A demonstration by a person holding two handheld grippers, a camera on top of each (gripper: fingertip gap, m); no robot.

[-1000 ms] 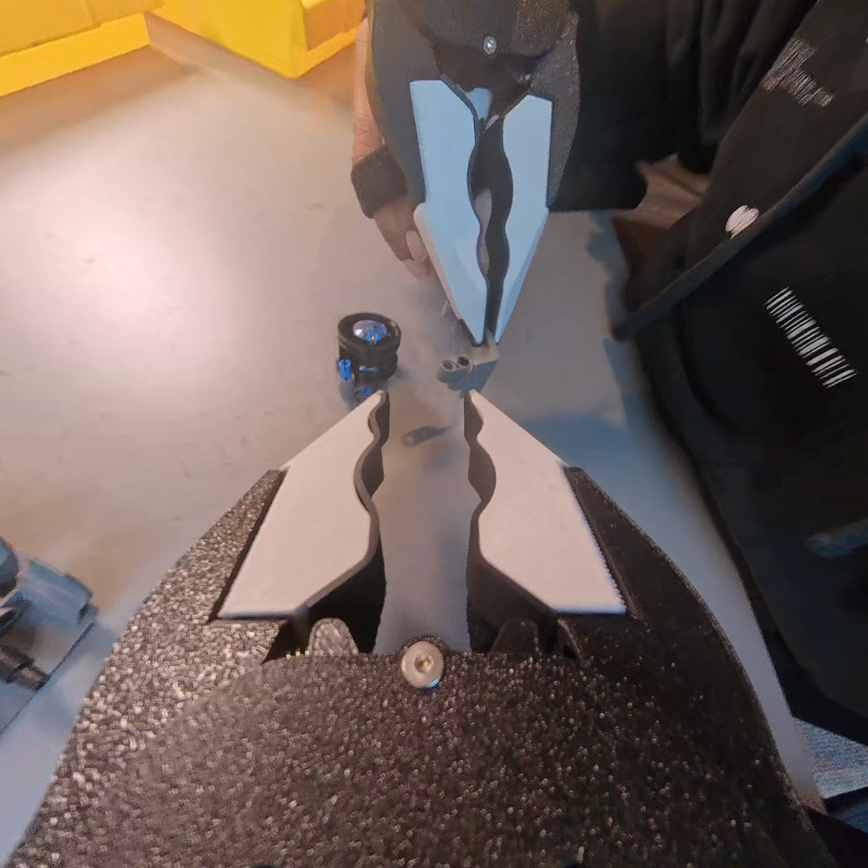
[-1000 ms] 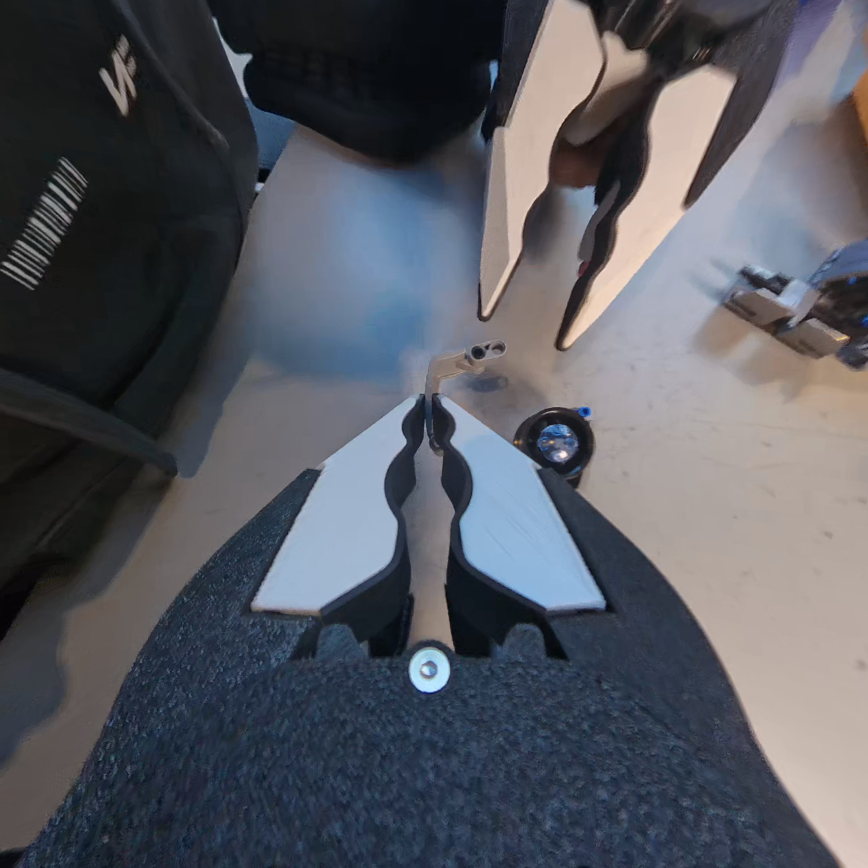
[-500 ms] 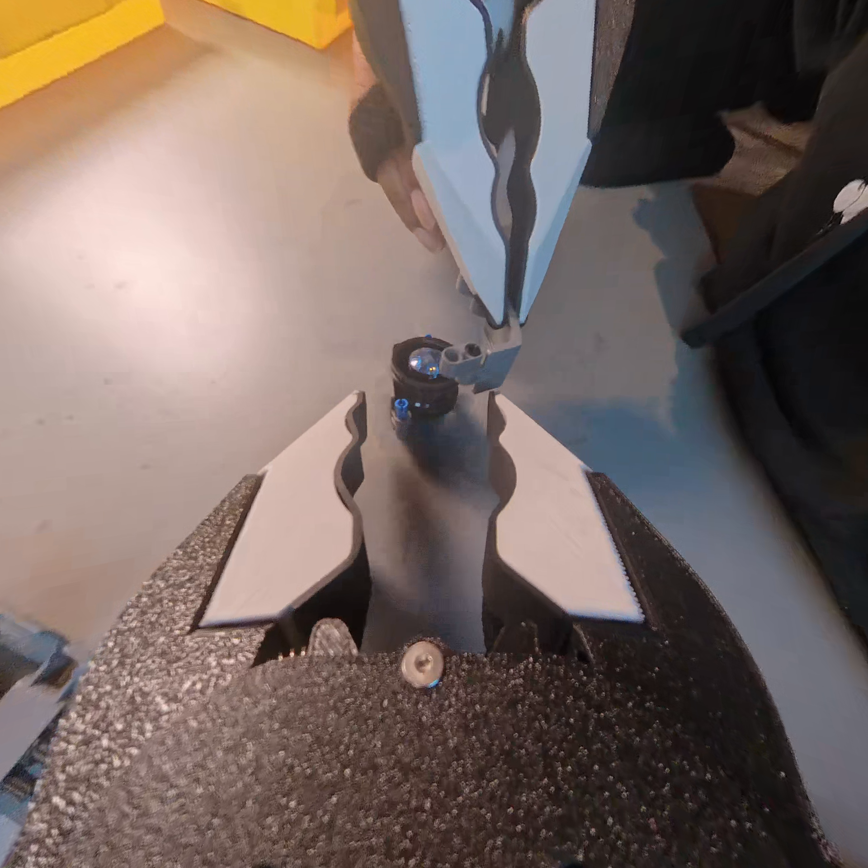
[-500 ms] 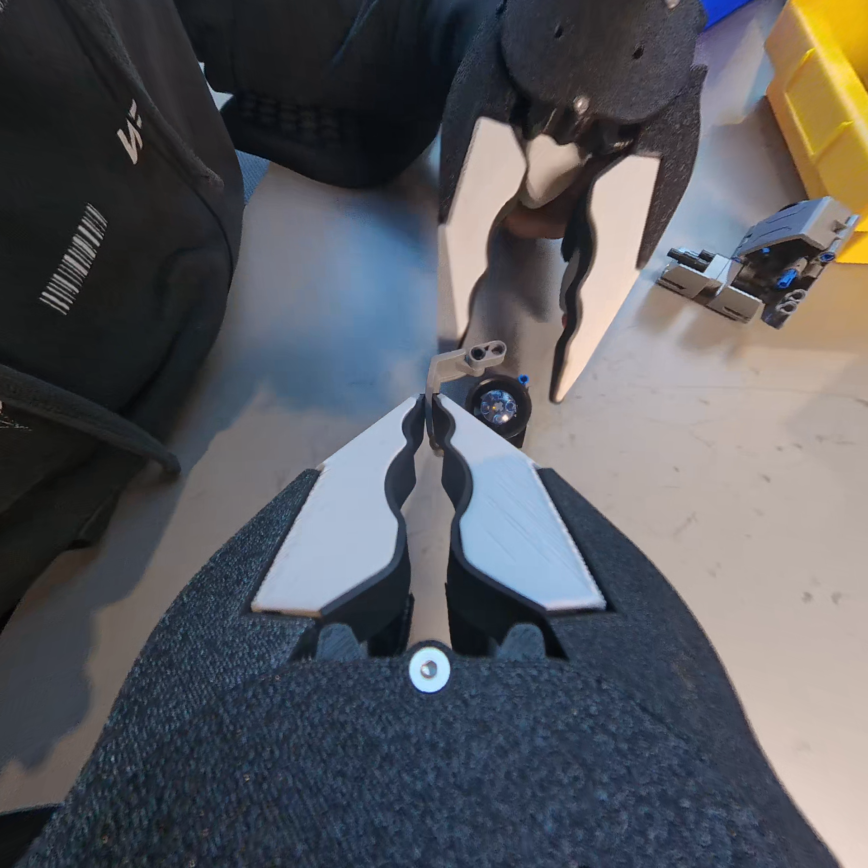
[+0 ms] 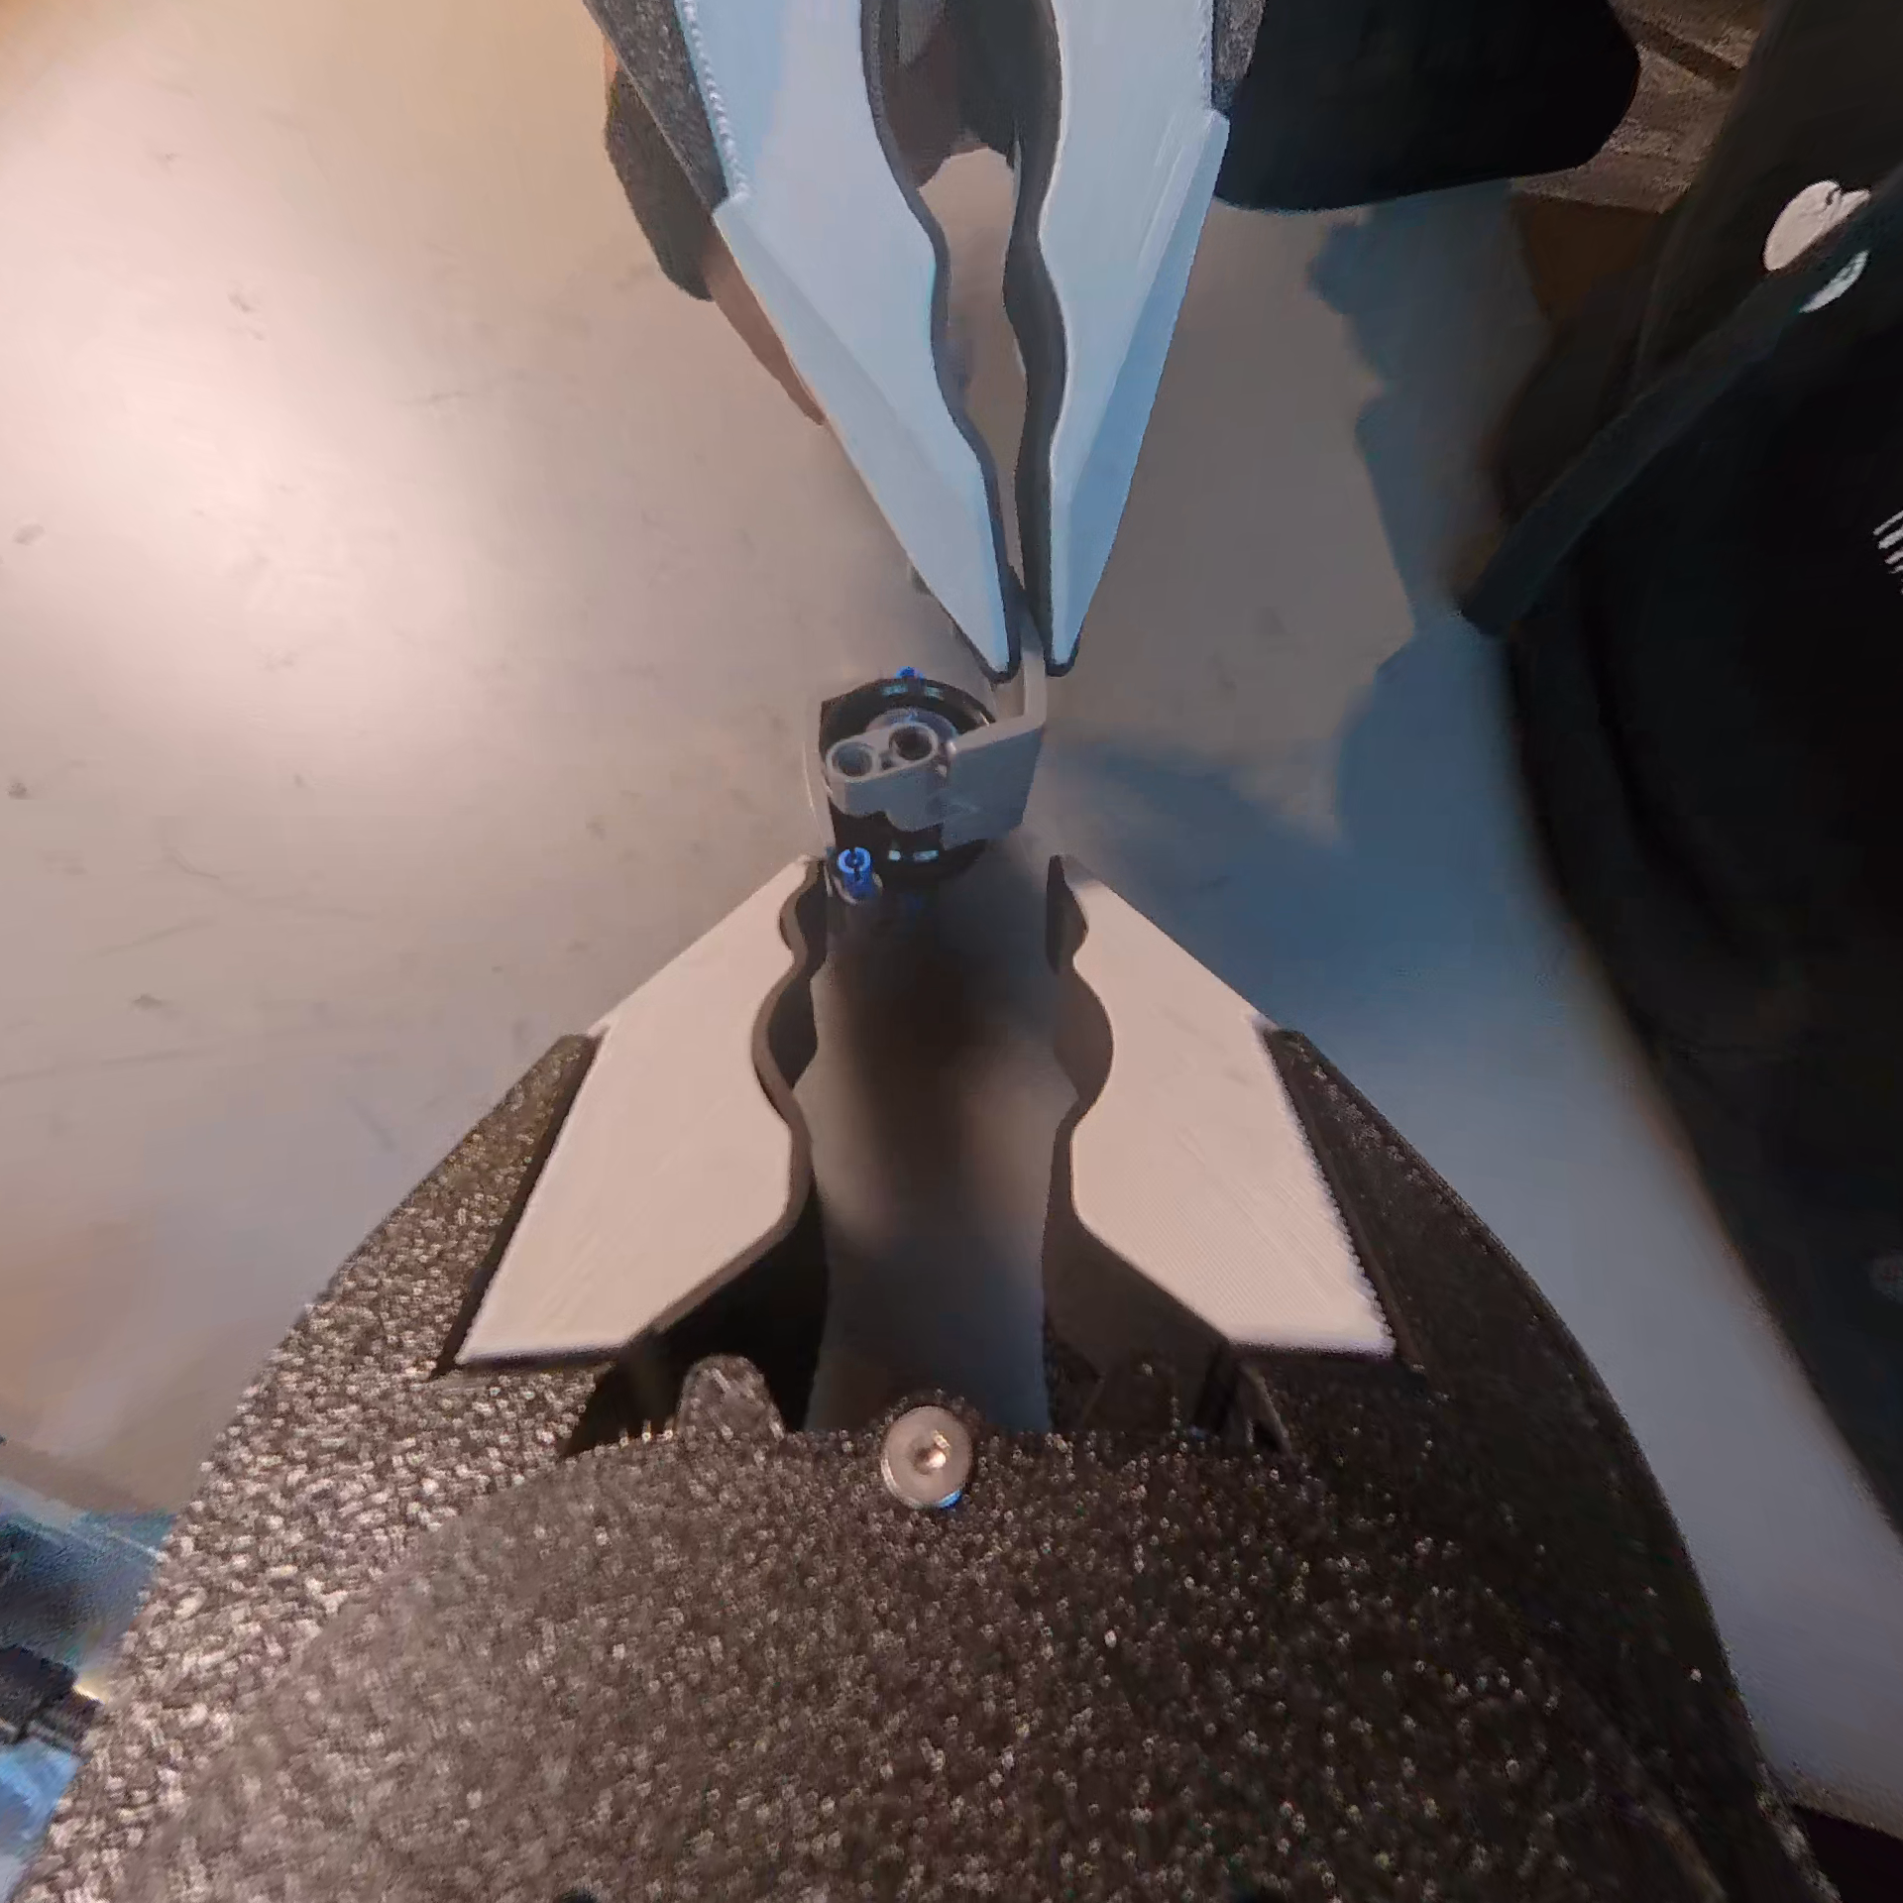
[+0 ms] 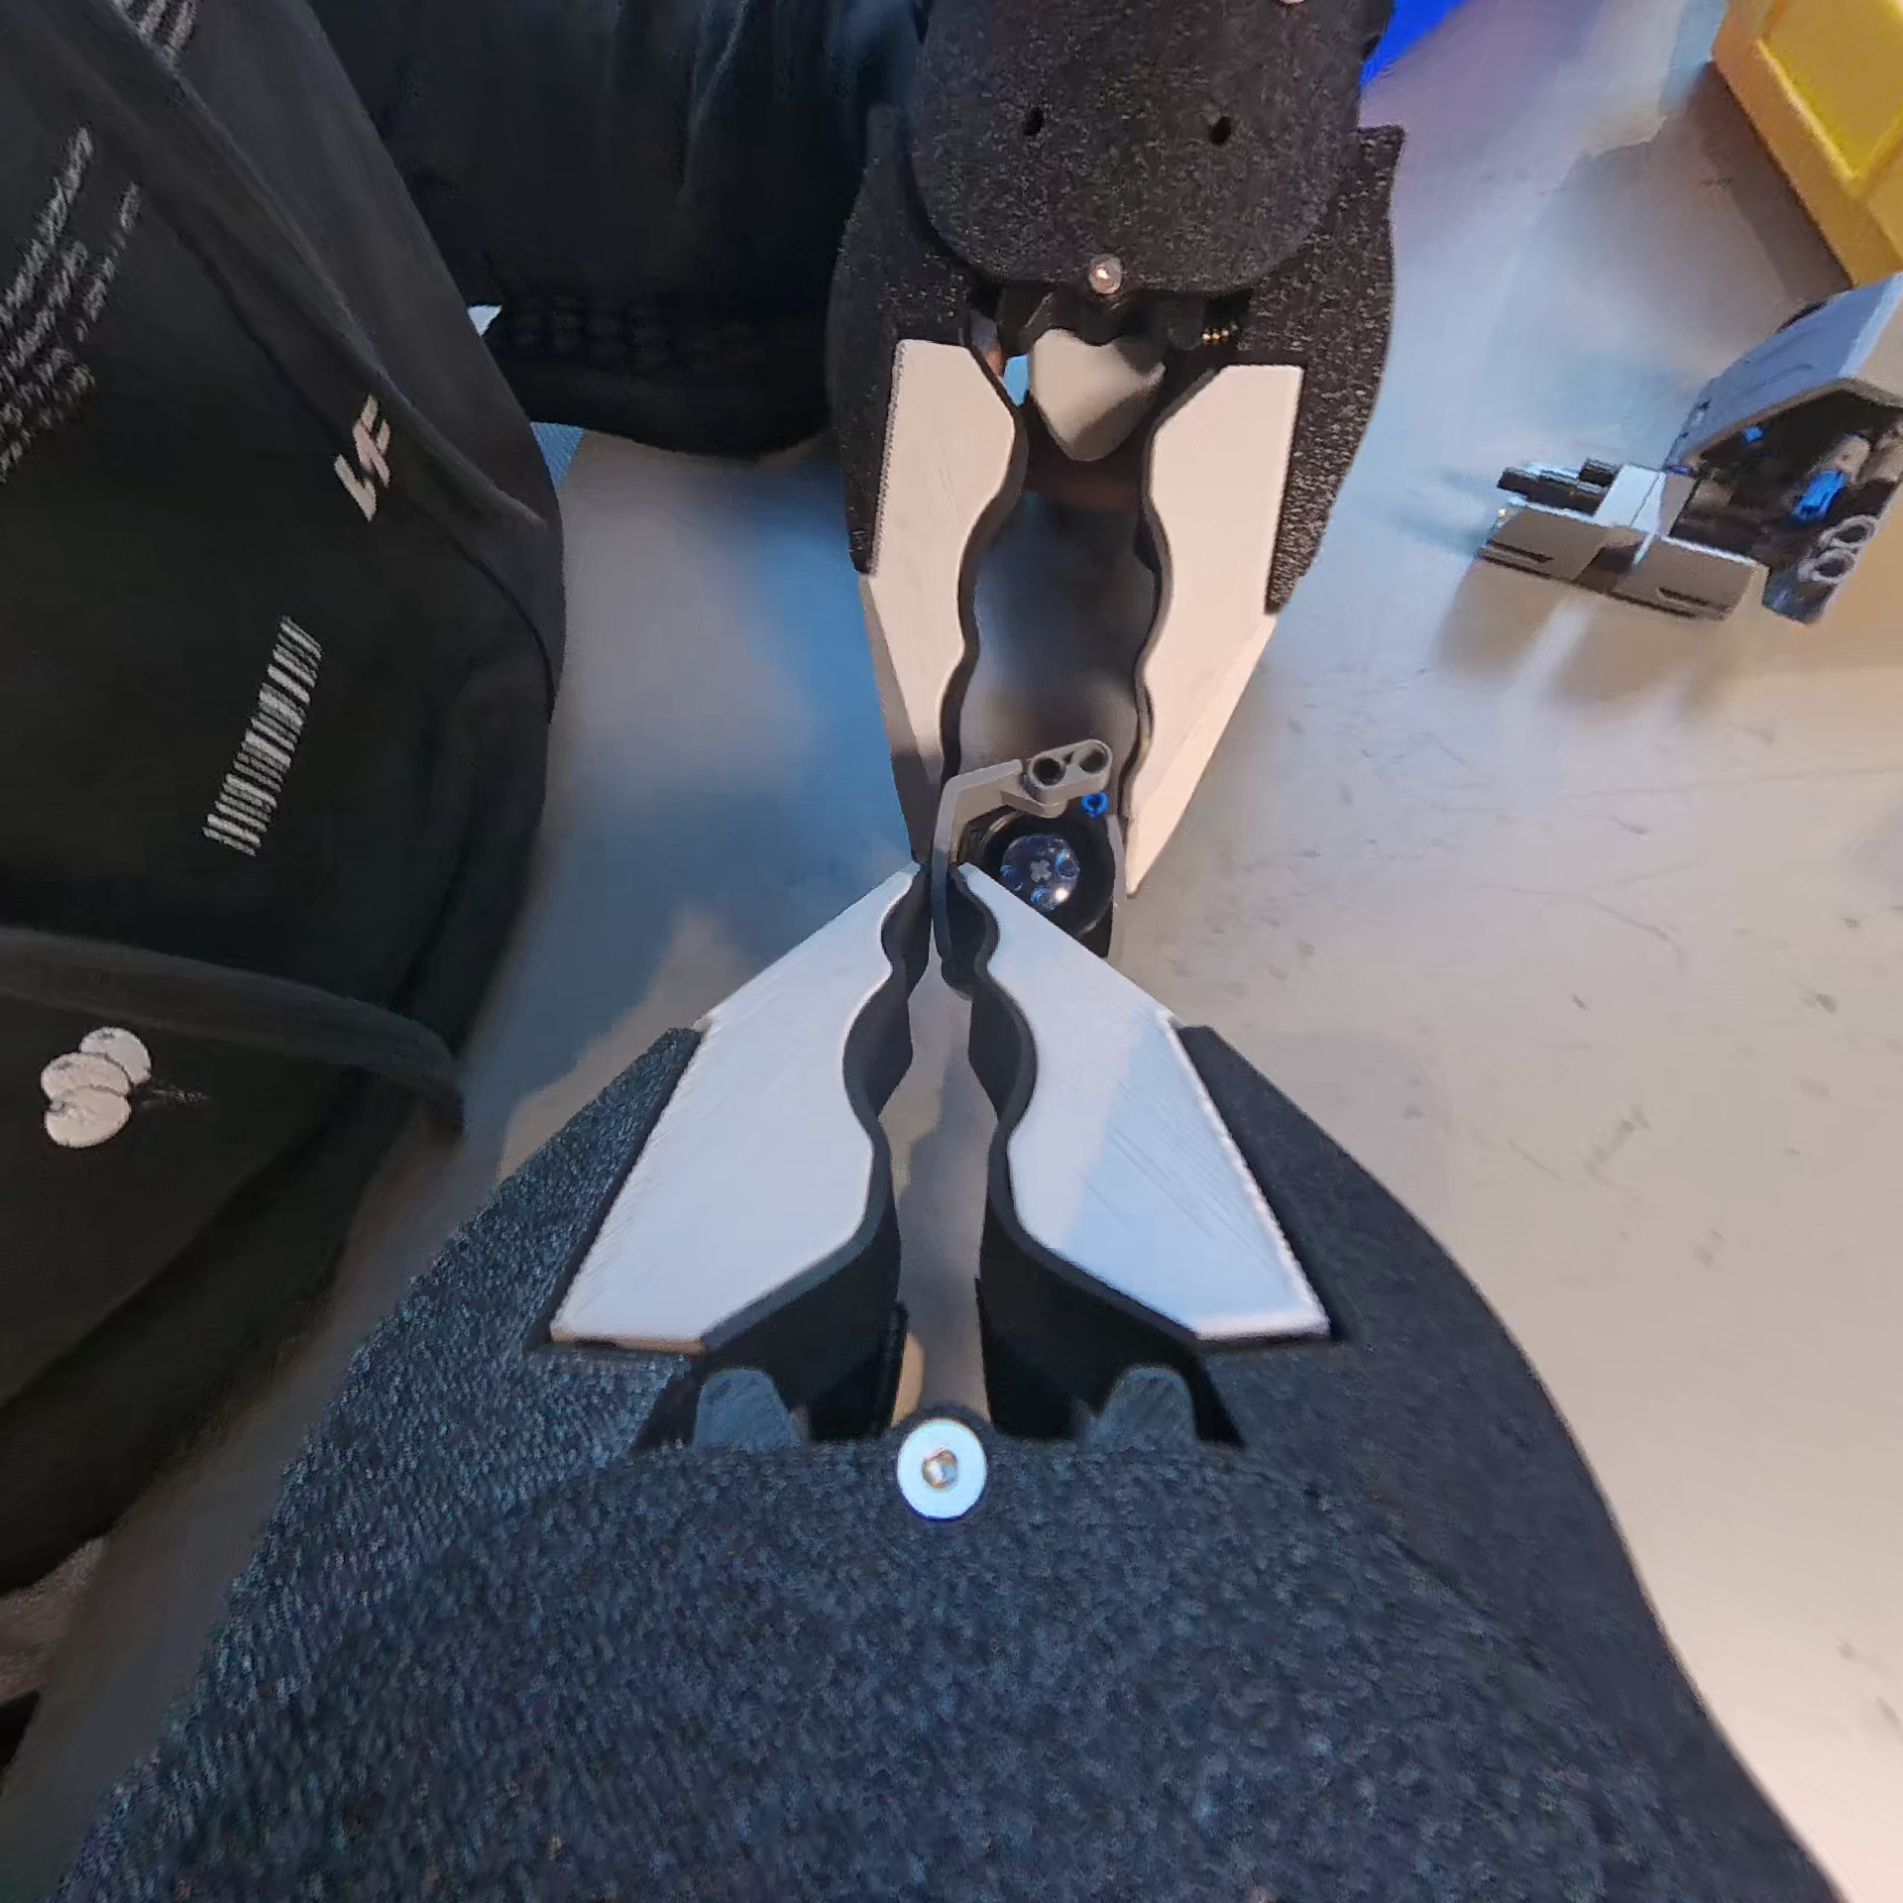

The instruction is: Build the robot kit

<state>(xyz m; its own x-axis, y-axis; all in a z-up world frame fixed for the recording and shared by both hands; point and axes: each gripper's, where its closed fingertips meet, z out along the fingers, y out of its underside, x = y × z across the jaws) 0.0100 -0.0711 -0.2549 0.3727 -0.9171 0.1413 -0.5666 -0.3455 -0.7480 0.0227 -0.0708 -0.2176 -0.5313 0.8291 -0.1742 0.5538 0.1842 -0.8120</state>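
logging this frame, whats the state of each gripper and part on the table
left gripper: open, tips either side of the black wheel
right gripper: shut on grey angled piece
grey angled piece: held above the wheel
black wheel: resting on table
grey block assembly: lying apart, untouched

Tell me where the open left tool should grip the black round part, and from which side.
Grip the black round part across its outer wall, low on the body, coming in level along the table from the left tool side. Its fingers already flank it. The top looks unsuitable: the grey bracket held by the right tool sits over it, and a blue pin juts out near the left finger.
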